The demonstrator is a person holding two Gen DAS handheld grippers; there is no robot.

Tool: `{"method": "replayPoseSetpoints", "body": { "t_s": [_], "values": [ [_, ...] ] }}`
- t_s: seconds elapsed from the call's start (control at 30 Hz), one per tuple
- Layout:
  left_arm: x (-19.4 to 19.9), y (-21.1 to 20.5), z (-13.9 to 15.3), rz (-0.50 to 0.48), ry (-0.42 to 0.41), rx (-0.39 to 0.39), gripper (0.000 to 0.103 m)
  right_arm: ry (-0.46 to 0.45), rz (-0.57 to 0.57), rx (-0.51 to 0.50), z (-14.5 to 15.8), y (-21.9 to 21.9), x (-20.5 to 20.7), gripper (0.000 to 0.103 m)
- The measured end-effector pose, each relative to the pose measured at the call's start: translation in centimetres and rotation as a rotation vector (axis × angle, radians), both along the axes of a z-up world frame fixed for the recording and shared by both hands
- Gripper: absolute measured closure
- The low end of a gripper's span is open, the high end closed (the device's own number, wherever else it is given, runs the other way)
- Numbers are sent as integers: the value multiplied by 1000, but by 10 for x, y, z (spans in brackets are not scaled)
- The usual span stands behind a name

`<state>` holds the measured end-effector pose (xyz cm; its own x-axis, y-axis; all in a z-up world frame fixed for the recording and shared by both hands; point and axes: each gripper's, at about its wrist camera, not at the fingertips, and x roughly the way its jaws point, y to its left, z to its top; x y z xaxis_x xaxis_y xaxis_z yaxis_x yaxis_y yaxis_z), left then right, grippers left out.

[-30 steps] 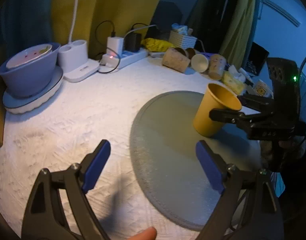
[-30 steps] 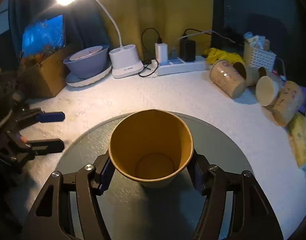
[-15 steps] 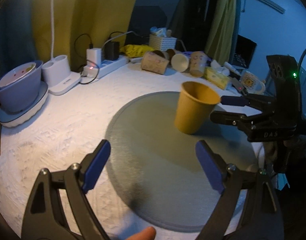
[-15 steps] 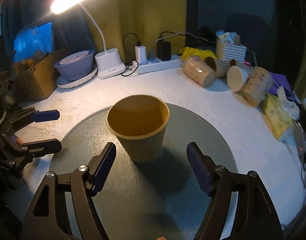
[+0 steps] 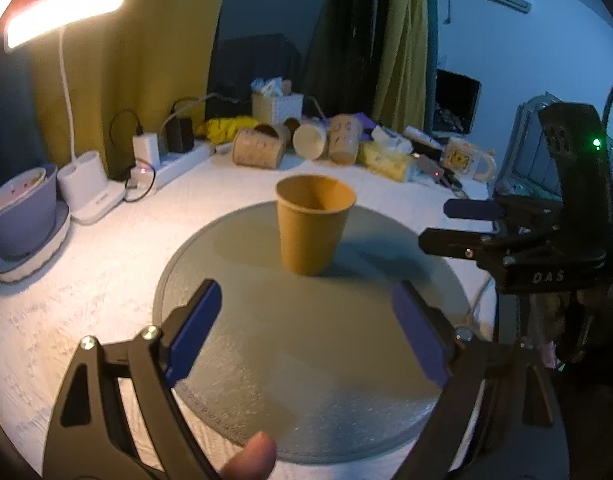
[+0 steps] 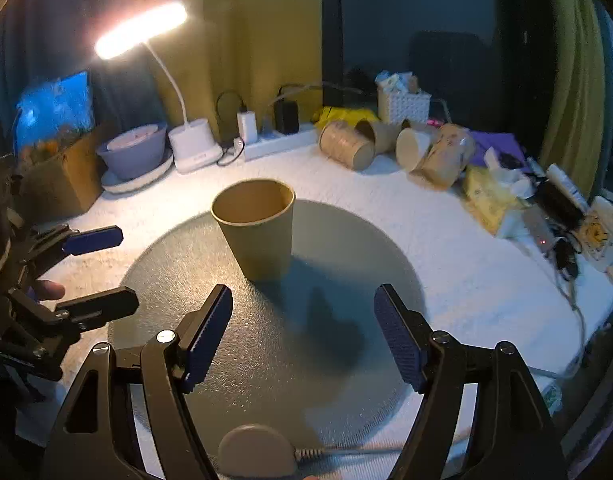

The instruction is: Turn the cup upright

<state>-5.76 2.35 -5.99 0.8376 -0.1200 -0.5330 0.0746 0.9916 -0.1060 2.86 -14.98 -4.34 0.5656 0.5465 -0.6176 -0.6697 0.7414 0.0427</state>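
Now the cup [image 6: 256, 229] stands up on its own, mouth on top, near the middle of the round mat [image 6: 266, 360]. So the flip looks done, and this is the letting-go part at the end. Nothing touches the cup.

The right gripper [image 6: 302, 334] sits just in front of the cup, a bit back from it. Its two blue pads are wide apart, with only mat between them. It holds nothing. It points straight at the cup and tips down a little toward the mat.

The left gripper [image 5: 308, 334] is spread wide too, and it holds nothing. It waits low over the near edge of the mat and points at the cup from the other side. A fingertip [image 5: 250, 456] shows at the bottom of the left view.

Each gripper shows up in the other's view, off to the side, with its pads apart.

I think the next move is just to pull both grippers away slowly. They should not bump the cup, since it looks light and could tip over. More cups [image 6: 346, 145] lie on their sides at the back, near a lamp [image 6: 140, 36].
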Motion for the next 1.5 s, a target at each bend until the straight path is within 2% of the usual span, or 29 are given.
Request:
{"method": "replayPoseSetpoints", "body": {
  "t_s": [0.1, 0.2, 0.3, 0.4, 0.7, 0.77, 0.93, 1.03, 1.13, 1.2, 1.5],
  "values": [
    [-4, -6, 4, 3, -28, 18, 15, -27, -21, 21, 10, -8, -8, 27],
    [-5, -6, 10, 23, -72, 1, 15, -55, -42, 33, 19, -14, -13, 27],
    [-10, -6, 19, 91, -150, 4, 15, -71, -52, 54, 27, -20, -14, 27],
    [-10, -7, 25, 142, -186, 23, 15, -98, -73, 70, 36, -27, -16, 27],
    [-13, -18, 61, 84, -254, -64, 15, -169, -112, 91, 63, -45, -22, 27],
    [-15, -21, 70, 80, -273, -76, 5, -182, -115, 97, 69, -48, -24, 27],
    [-22, -30, 92, 93, -316, -70, 4, -208, -114, 103, 81, -50, -27, 27],
    [-25, -34, 105, 104, -319, -52, 4, -226, -116, 114, 90, -53, -30, 27],
    [-20, -41, 117, 140, -293, 19, 4, -248, -119, 125, 100, -55, -33, 27],
    [-17, -44, 121, 146, -279, 38, 4, -259, -122, 132, 106, -56, -34, 27],
    [-12, -29, 125, 211, -260, 50, 4, -269, -122, 145, 118, -49, -24, 27]
  ]
}}
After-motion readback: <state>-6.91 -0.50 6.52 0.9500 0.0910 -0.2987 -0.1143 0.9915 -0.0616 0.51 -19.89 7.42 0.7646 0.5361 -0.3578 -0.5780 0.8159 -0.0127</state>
